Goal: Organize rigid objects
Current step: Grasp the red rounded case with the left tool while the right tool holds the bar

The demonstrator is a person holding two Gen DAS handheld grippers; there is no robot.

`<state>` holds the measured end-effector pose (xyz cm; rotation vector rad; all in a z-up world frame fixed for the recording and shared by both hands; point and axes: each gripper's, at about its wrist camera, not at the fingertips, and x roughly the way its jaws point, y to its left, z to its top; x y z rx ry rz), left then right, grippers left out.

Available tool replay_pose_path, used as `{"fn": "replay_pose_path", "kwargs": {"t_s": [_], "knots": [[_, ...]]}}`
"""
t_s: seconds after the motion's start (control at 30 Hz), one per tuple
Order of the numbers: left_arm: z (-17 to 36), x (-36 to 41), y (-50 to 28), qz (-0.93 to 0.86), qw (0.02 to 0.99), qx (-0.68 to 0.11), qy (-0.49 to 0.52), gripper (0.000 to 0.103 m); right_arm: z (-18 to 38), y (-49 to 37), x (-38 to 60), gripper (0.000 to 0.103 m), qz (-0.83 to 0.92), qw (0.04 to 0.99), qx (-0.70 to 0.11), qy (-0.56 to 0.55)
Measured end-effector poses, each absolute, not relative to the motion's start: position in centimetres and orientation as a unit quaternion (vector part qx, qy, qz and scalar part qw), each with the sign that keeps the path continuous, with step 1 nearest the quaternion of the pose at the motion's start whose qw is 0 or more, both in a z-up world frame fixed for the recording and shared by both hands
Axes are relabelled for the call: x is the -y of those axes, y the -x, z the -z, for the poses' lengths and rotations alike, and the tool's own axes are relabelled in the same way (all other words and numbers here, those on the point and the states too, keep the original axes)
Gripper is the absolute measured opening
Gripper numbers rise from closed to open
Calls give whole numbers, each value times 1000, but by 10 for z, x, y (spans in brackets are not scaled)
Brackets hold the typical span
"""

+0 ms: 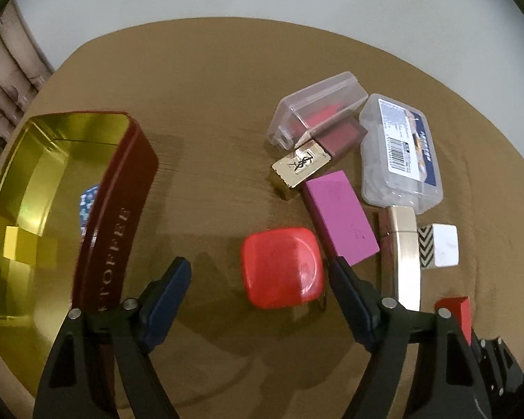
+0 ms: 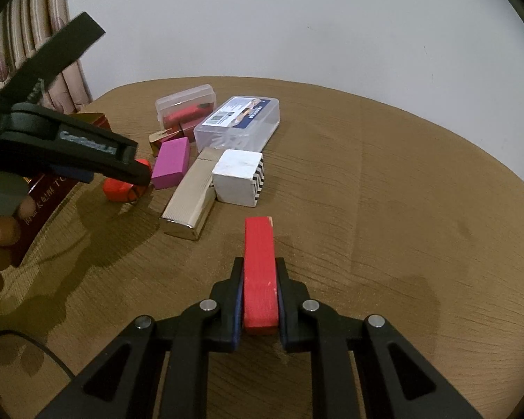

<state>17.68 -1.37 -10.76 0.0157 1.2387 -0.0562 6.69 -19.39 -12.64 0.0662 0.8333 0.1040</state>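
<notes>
My left gripper [image 1: 260,269] is open, its jaws on either side of a red rounded square box [image 1: 282,268] on the brown table; the box also shows in the right wrist view [image 2: 117,188]. My right gripper [image 2: 259,272] is shut on a red block [image 2: 258,272], held just above the table; the block shows at the lower right of the left wrist view [image 1: 454,310]. An open red tin with a gold inside [image 1: 45,209] stands at the left and holds a yellow block [image 1: 17,248] and a blue item [image 1: 89,202].
Near the red box lie a magenta block [image 1: 342,216], a gold YSL case [image 1: 302,167], a silver-gold case [image 1: 405,255], a white zigzag cube [image 1: 440,244] and two clear plastic boxes [image 1: 317,108] [image 1: 401,153]. The table edge curves round behind them.
</notes>
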Motion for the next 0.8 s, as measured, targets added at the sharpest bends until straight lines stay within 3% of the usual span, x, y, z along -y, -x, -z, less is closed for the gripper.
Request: {"fn": "replay_pose_path", "kwargs": {"t_s": [0.2, 0.27, 0.8], "knots": [[114, 11, -184, 20, 817, -576, -5, 62, 126, -67, 194, 15, -52, 912, -405, -35], [111, 11, -184, 24, 821, -570, -4, 44, 126, -67, 193, 15, -50, 913, -404, -34], [91, 20, -157, 42, 838, -543, -47, 43, 127, -67, 192, 15, -47, 913, -405, -28]]}}
